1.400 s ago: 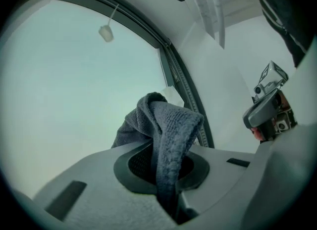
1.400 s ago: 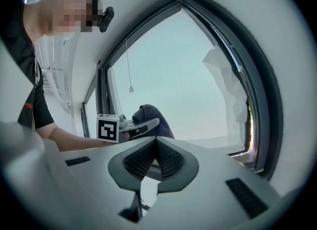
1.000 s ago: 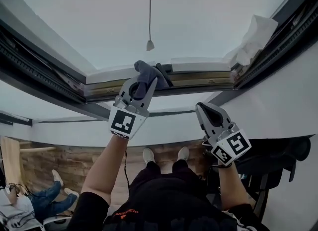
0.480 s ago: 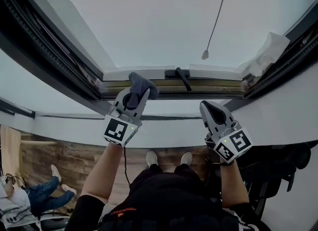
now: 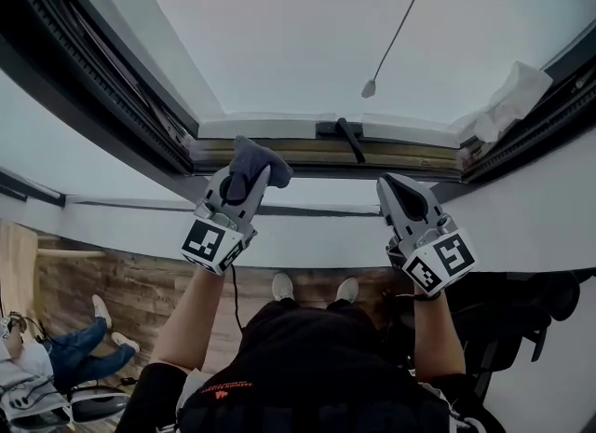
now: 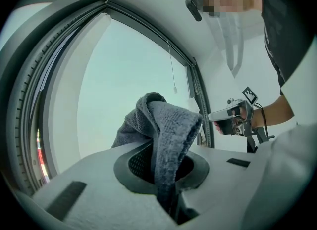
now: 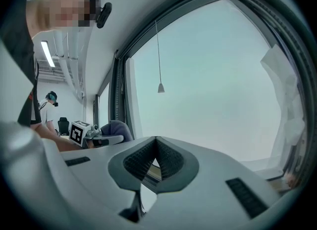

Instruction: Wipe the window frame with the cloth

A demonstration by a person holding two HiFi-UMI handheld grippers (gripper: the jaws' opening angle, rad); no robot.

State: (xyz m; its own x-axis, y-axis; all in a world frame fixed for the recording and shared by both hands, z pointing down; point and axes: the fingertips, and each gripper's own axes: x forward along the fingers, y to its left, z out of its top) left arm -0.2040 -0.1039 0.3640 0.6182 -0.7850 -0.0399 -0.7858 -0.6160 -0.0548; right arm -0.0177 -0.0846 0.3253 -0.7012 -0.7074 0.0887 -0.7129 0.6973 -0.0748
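Note:
A grey cloth [image 5: 253, 159] is clamped in my left gripper [image 5: 242, 175] and bunches out past its tips, just below the dark lower rail of the window frame [image 5: 279, 154]. I cannot tell whether the cloth touches the rail. The left gripper view shows the cloth [image 6: 166, 125] folded over between the jaws. My right gripper [image 5: 395, 187] is shut on nothing, held to the right of the left one and below the same rail. In the right gripper view its tips [image 7: 155, 144] meet, with the left gripper and cloth [image 7: 118, 129] at the far left.
A black window handle [image 5: 347, 140] sits on the rail between the two grippers. A blind cord with a small weight [image 5: 370, 89] hangs before the glass. Crumpled white sheeting [image 5: 507, 103] is stuck in the right corner of the frame. The person's legs and a wooden floor lie below.
The left gripper with the cloth has slid leftwards along the lower rail, away from the black handle. The right gripper has stayed shut in about the same place.

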